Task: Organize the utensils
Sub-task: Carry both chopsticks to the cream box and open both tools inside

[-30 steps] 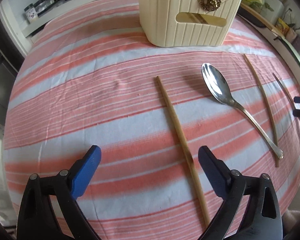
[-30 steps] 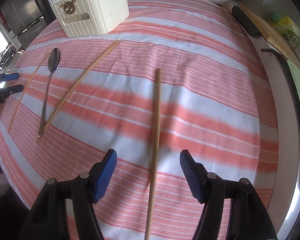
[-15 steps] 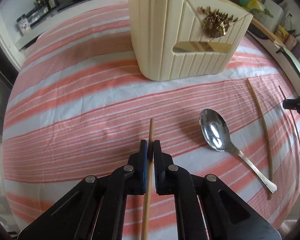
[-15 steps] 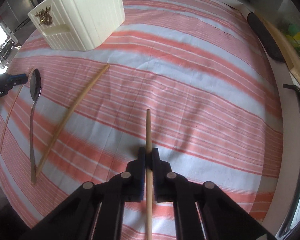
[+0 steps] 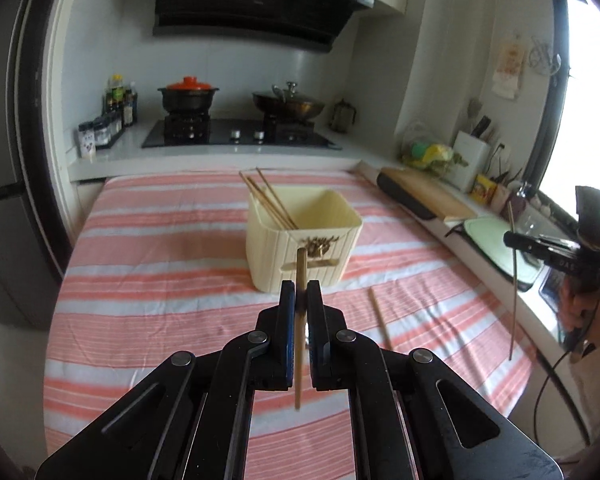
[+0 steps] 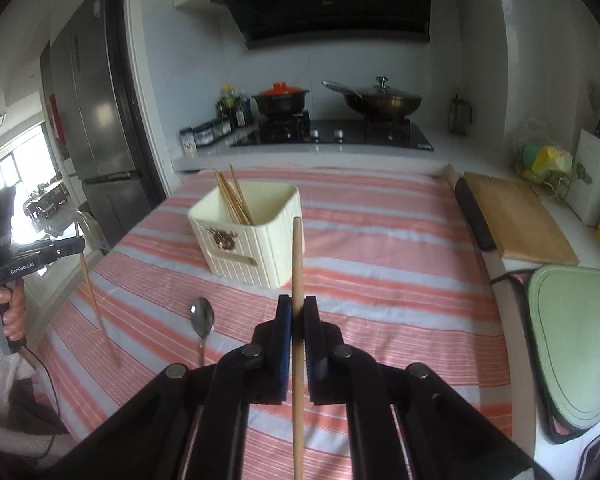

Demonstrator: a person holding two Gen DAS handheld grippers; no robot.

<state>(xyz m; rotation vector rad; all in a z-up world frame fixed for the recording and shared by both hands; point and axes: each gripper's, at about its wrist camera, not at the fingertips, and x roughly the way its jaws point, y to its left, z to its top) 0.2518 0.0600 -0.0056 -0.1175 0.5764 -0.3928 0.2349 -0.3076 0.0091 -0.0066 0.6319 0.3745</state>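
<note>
The tabletop [image 5: 148, 280], under a pink-and-white striped cloth, carries a cream ribbed holder [image 5: 304, 248] near its middle, with several chopsticks [image 5: 268, 200] leaning inside against one corner. A spoon [image 6: 201, 322] lies on the cloth in front of the holder, and one loose chopstick [image 5: 380, 318] lies flat nearby. Both tools are lifted above the cloth — the left gripper [image 5: 301, 308] has its fingers clamped tight on a chopstick [image 5: 299, 344] held nearly upright, and the right gripper [image 6: 297, 320] pinches another chopstick [image 6: 297, 280] the same way, its tip level with the holder's rim.
</note>
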